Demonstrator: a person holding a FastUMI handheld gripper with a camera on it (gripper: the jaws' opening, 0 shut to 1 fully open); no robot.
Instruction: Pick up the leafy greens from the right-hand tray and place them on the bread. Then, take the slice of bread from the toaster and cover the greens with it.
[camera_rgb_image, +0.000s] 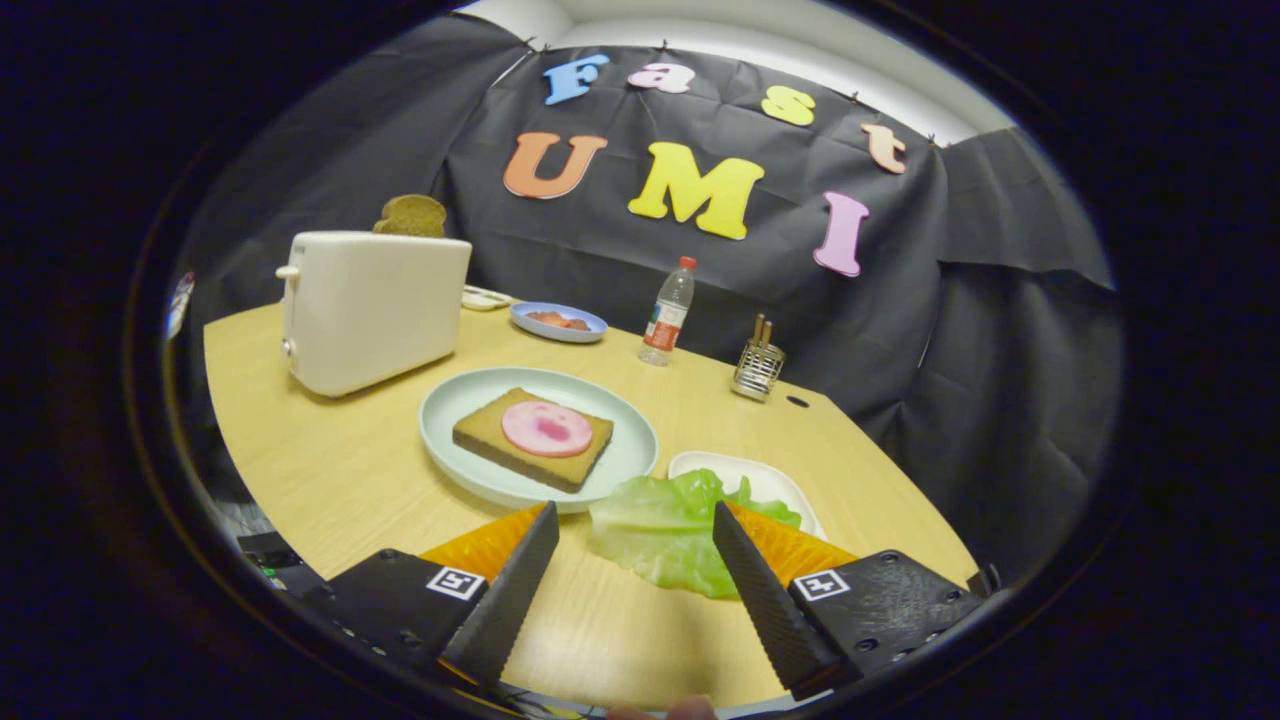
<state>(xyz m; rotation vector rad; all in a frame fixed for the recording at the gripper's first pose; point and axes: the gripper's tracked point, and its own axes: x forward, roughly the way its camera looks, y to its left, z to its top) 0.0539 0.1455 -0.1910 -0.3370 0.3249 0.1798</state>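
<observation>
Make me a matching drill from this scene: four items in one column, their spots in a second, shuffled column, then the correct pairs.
Items:
1. leafy greens
2. top bread slice
3. pink meat slice
4. water bottle

Places:
A. poking out of the white toaster
B. standing near the black cloth wall, beside the wire holder
C. between the open fingers of the hand-held gripper, spilling off the white tray onto the table
D. lying on the bread on the pale green plate

Pairs: 1-C, 2-A, 3-D, 4-B

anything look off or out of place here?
The lettuce leaf hangs half off its white tray onto the table, between the open gripper's fingers. Nothing else stands out.
</observation>
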